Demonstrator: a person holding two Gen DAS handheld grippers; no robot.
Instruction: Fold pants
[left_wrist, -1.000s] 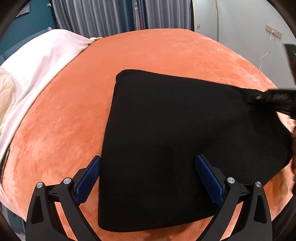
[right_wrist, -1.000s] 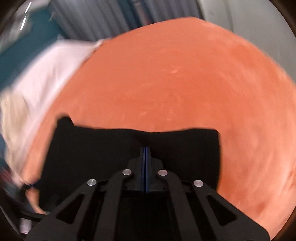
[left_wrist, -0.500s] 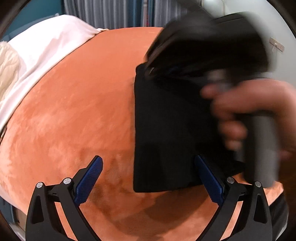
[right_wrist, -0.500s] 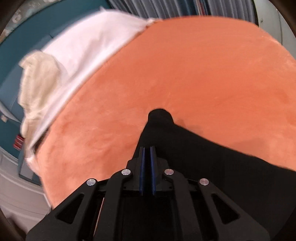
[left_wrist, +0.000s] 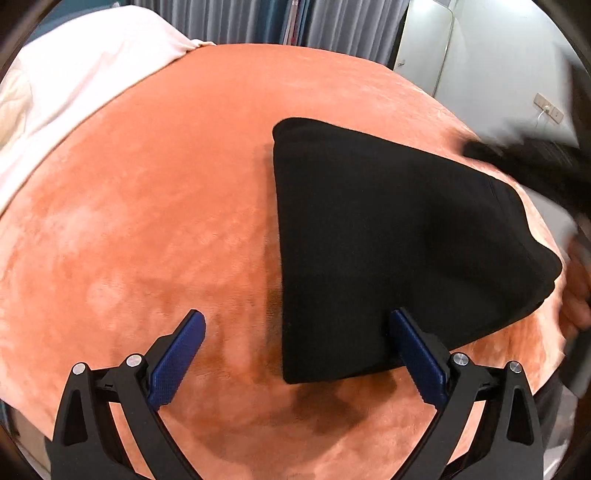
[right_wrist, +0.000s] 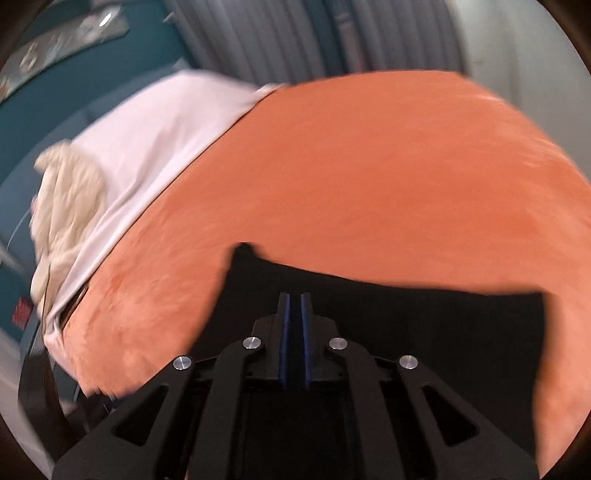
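The black pants lie folded into a compact stack on the orange plush bed cover. My left gripper is open and empty, hovering over the stack's near left corner, its right pad above the fabric. My right gripper has its blue pads almost together with a thin gap; the pants lie just beyond and beneath it, and I cannot see whether fabric is pinched. It shows as a dark blur at the right edge of the left wrist view.
A white sheet and a cream blanket lie along the bed's left side. Grey curtains and a white wall with a socket stand behind. The bed's near edge drops off just below my grippers.
My right gripper carried the pants' right part over to the left, laid it down, then swung back to the right. The stack is now narrower. The left gripper stayed open.
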